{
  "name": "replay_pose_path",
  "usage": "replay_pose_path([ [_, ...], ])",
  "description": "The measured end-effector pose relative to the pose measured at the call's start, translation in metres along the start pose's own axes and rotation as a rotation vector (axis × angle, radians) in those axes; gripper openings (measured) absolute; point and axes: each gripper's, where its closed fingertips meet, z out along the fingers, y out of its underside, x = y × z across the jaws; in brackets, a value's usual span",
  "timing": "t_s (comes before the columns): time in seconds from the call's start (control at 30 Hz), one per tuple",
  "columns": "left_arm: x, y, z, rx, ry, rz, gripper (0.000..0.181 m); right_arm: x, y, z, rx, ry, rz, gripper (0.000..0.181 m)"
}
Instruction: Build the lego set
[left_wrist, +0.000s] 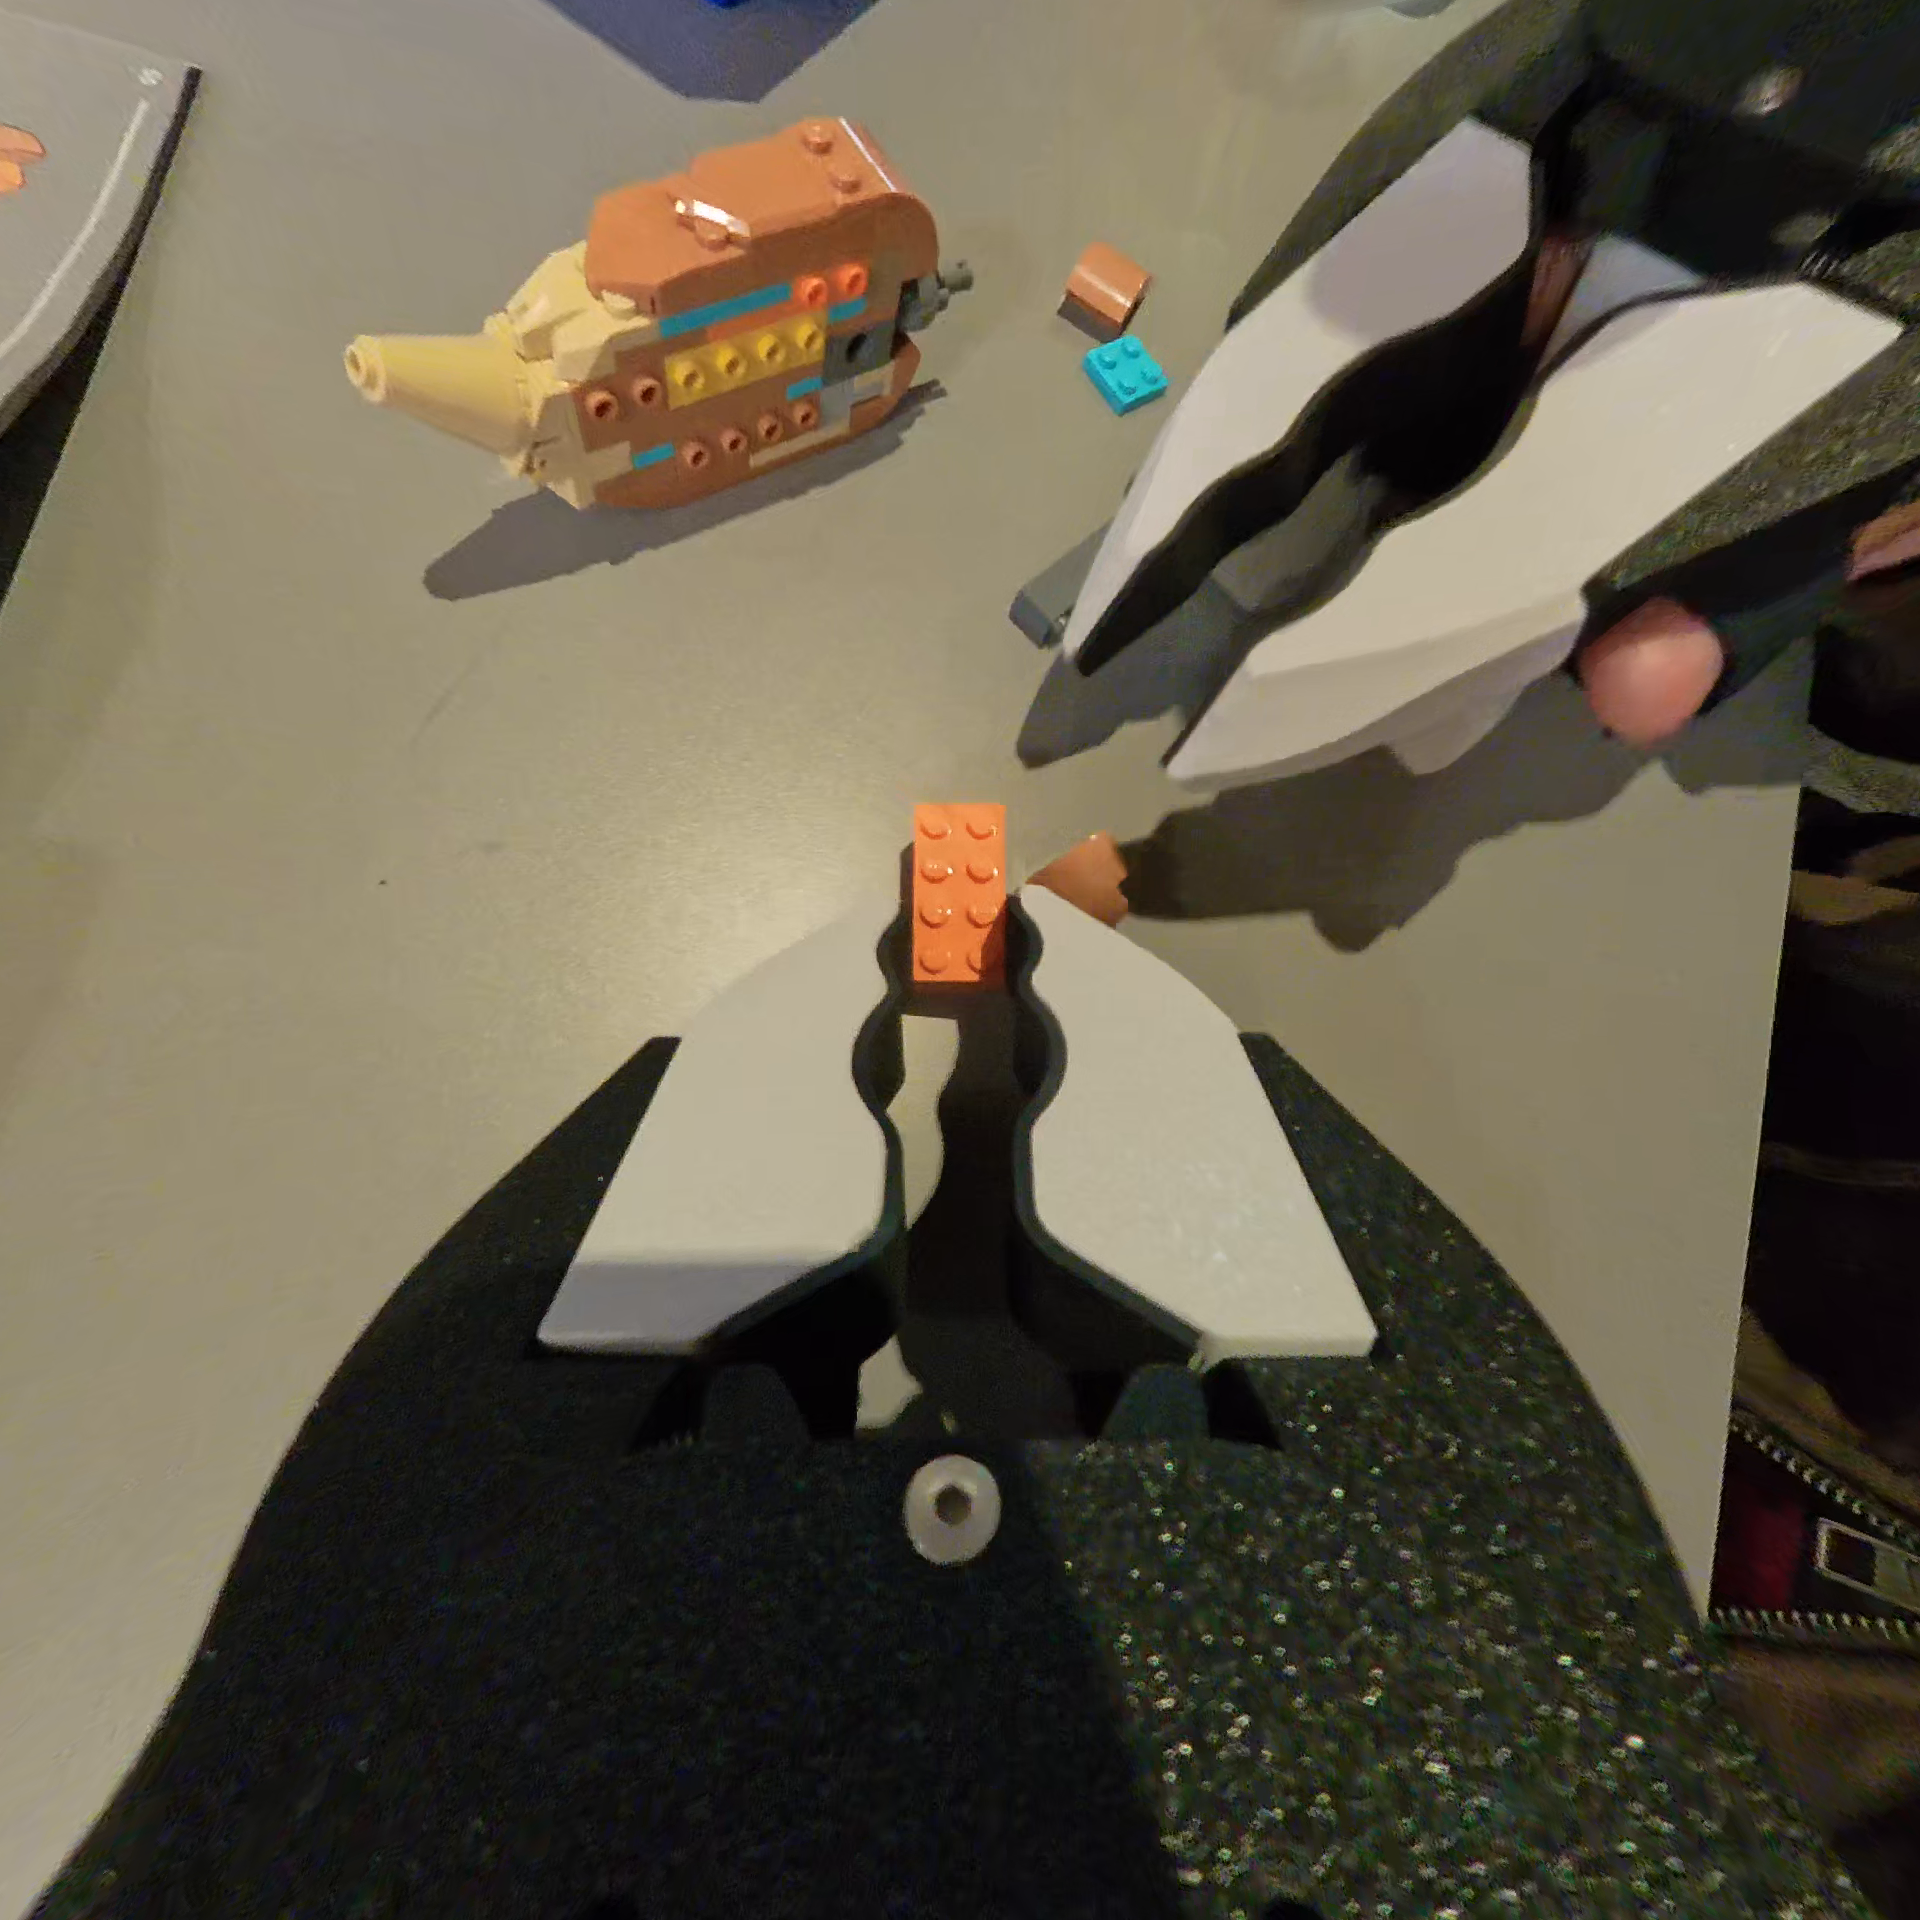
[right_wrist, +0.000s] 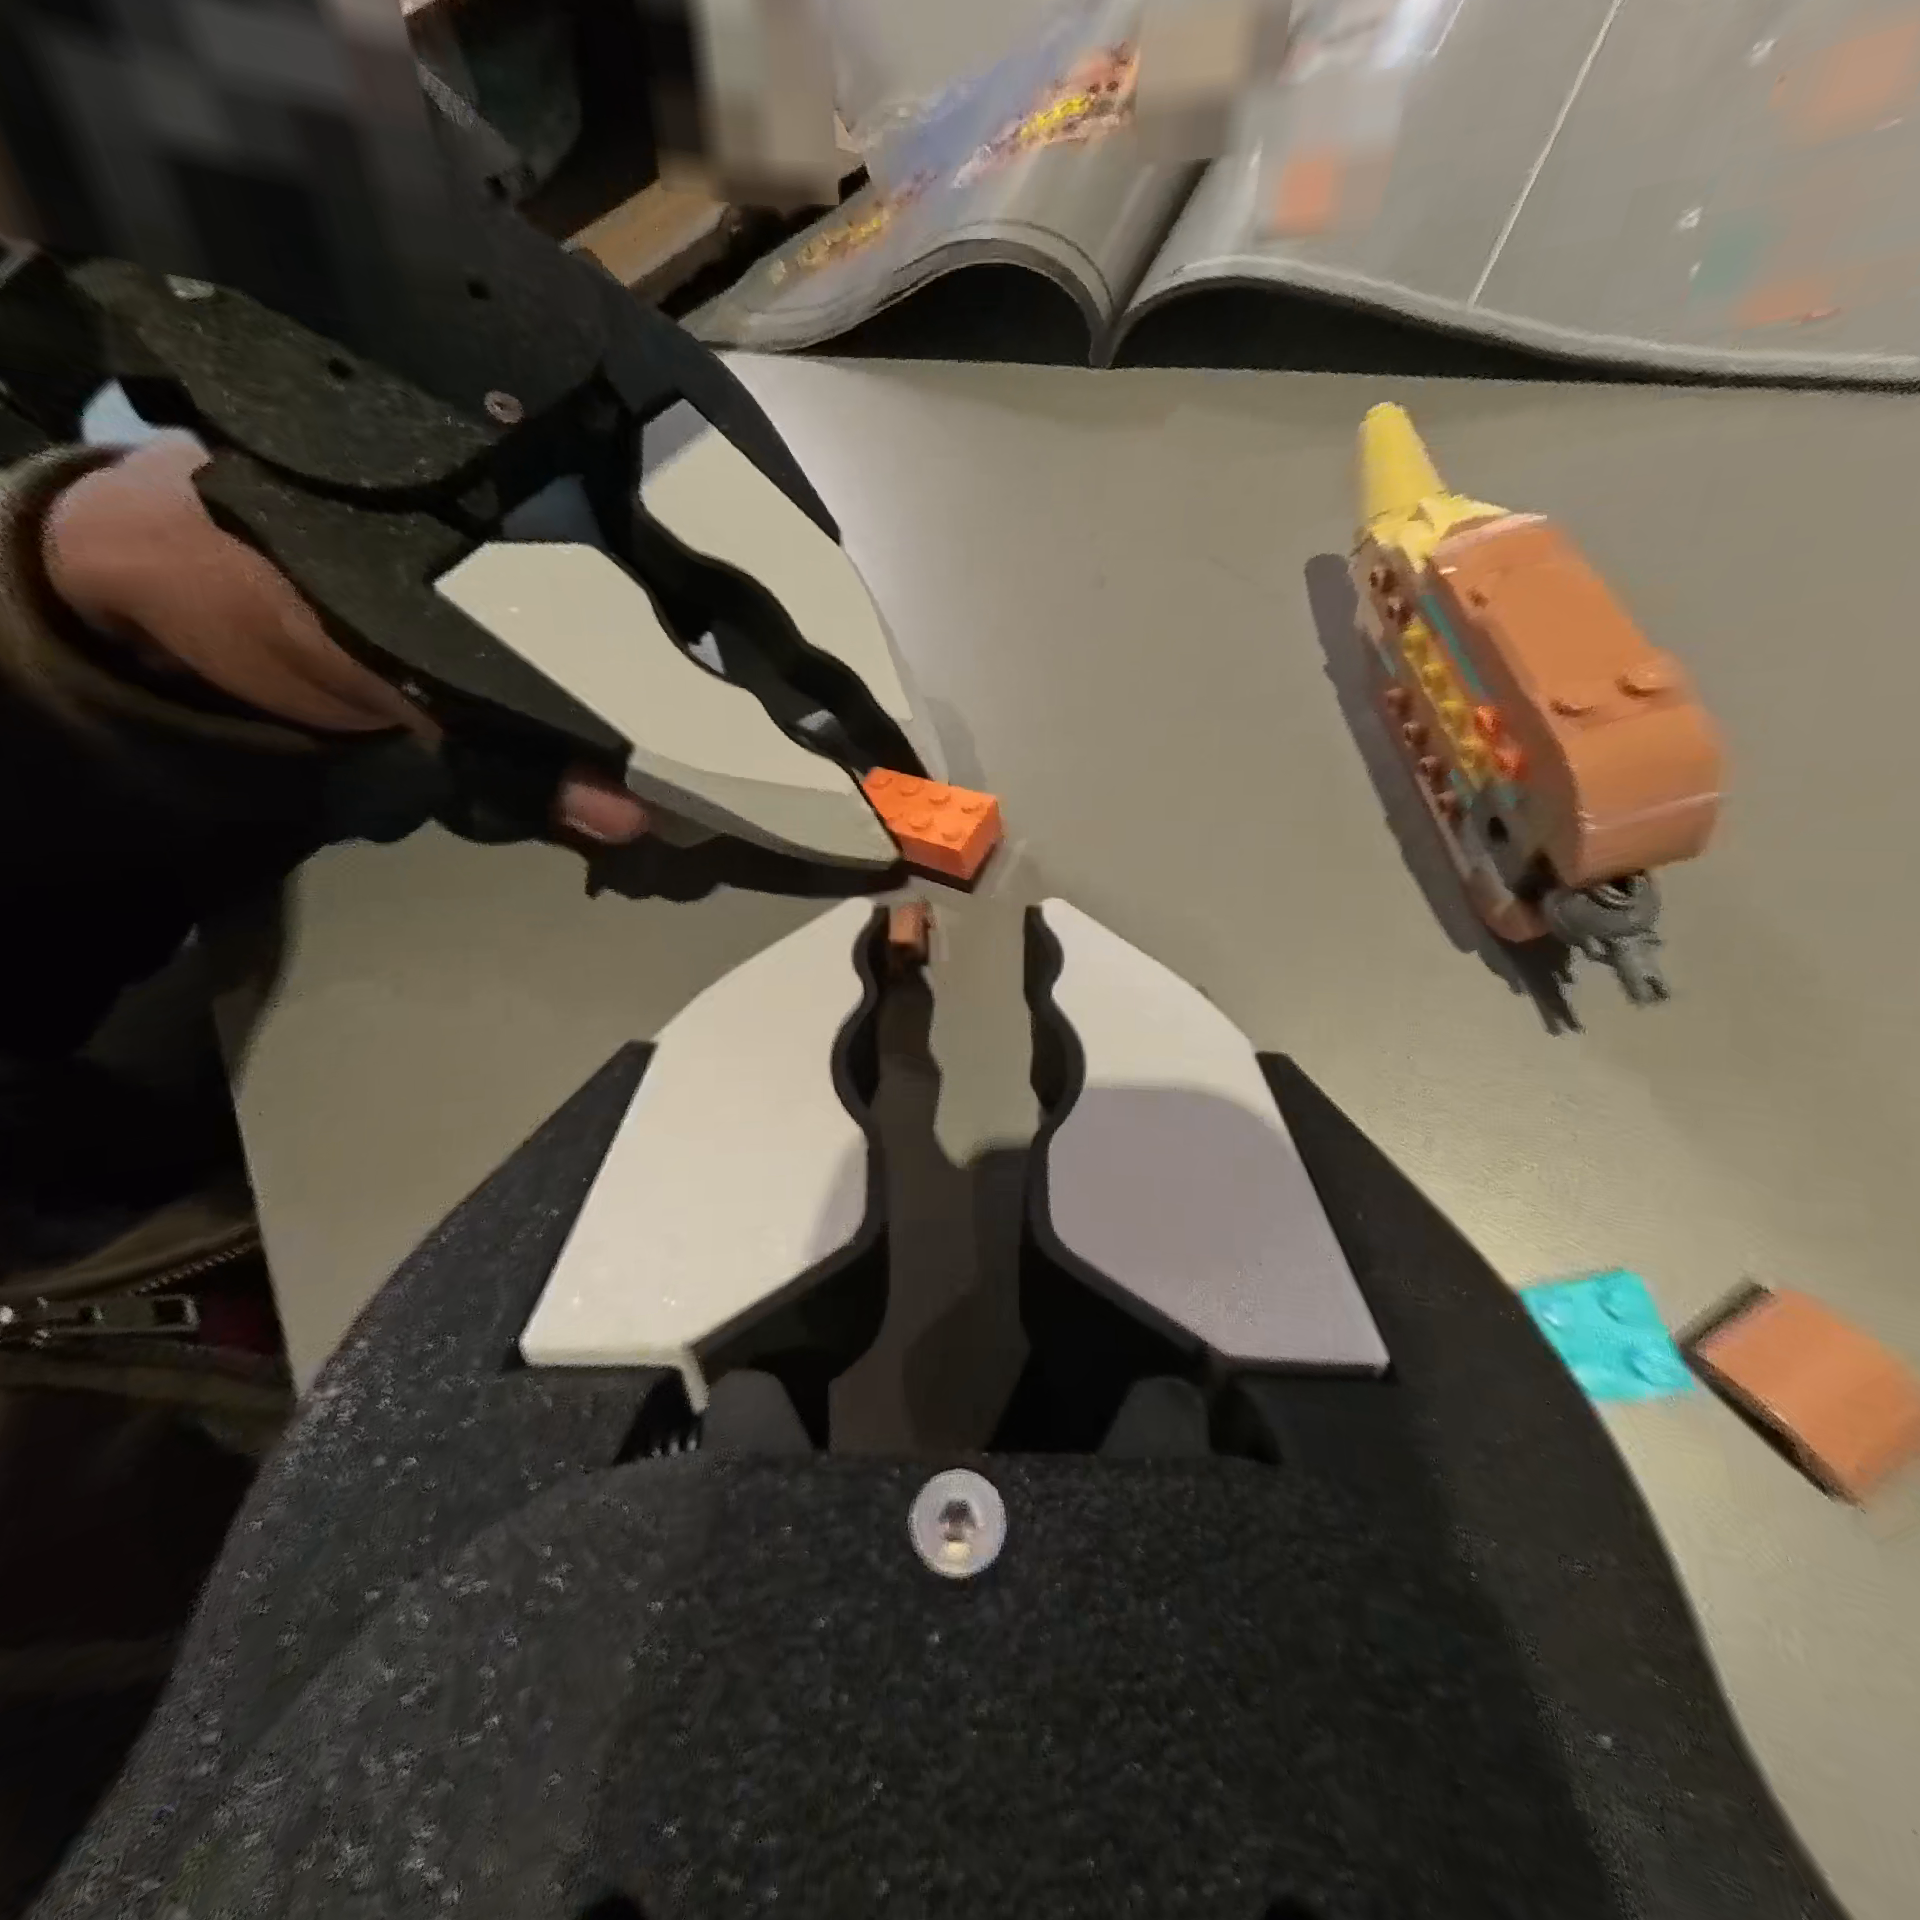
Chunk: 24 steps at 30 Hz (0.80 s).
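Observation:
My left gripper (left_wrist: 958, 914) is shut on an orange two-by-four brick (left_wrist: 958, 888), studs up, just above the grey table. It also shows in the right wrist view (right_wrist: 920, 816) with the brick (right_wrist: 930, 821). My right gripper (right_wrist: 961, 920) is open and empty, tips close to the orange brick. A small brown piece (right_wrist: 911, 930) lies on the table by its left fingertip, and beside my left gripper's right finger (left_wrist: 1086, 878). The brown and tan model (left_wrist: 727, 312) lies on its side farther off (right_wrist: 1527, 717).
A turquoise two-by-two plate (left_wrist: 1124, 374) and a brown curved piece (left_wrist: 1104, 289) lie right of the model. A dark grey piece (left_wrist: 1044, 597) lies under my right gripper (left_wrist: 1127, 701). An open instruction booklet (right_wrist: 1351, 208) is at the back. The table edge (left_wrist: 1766, 1143) is near the person's jacket. There is about 4 centimeters between the tips of the two grippers.

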Motion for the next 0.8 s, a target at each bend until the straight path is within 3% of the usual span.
replay_pose_path([
  [0.13,-0.002,0.002,-0.005,-0.006,-0.005,0.015,0.016,0.005,0.003,-0.009,-0.002,0.04,-0.071,0.022],
  [0.4,-0.005,0.007,-0.006,-0.033,-0.017,0.056,0.016,-0.015,0.004,0.016,-0.074,0.106,-0.286,0.01],
  [0.8,-0.002,0.008,-0.005,-0.035,-0.007,0.06,0.017,0.009,0.021,0.01,-0.168,0.229,-0.335,0.007],
])
